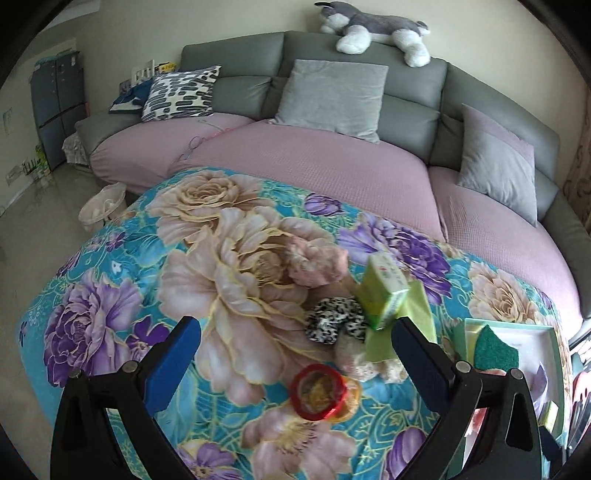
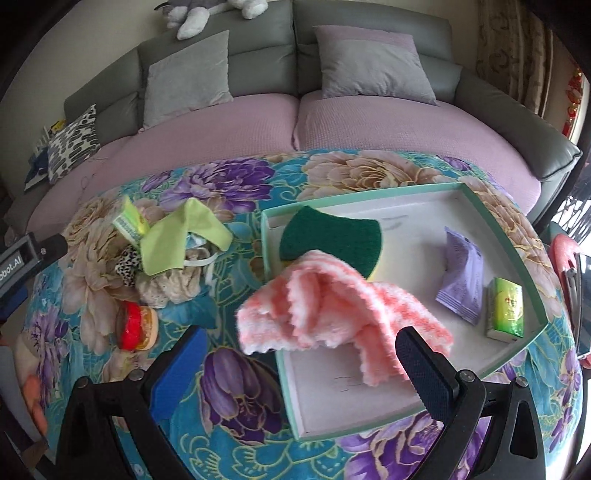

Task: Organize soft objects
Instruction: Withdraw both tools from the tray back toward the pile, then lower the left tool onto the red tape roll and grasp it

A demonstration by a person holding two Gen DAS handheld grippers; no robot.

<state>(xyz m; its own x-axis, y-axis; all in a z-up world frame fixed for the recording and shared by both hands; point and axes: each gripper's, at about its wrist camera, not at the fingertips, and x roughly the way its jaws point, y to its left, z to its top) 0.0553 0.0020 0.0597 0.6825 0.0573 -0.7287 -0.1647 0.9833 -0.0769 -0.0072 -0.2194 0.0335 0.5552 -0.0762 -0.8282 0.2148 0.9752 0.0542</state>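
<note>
A mint-rimmed white tray [image 2: 506,236] lies on the floral blanket. In it are a green sponge [image 2: 328,236], a purple packet [image 2: 461,277] and a green tissue pack [image 2: 506,308]. A pink-and-white fluffy cloth [image 2: 332,306] drapes over the tray's left rim, just beyond my open right gripper [image 2: 299,365]. My left gripper [image 1: 295,354] is open and empty above a red-and-orange toy [image 1: 321,391]. Ahead of it lie a leopard scrunchie [image 1: 332,319], a green tissue pack [image 1: 384,291], a lime cloth [image 1: 413,317], a cream lace piece [image 1: 365,363] and a pink fluffy item [image 1: 314,264].
A grey sofa [image 1: 236,62] with purple seat covers and cushions stands behind the blanket. A plush husky [image 1: 373,27] lies on its back. A small bin [image 1: 101,206] stands on the floor at the left. The left gripper's body [image 2: 22,266] shows at the right wrist view's left edge.
</note>
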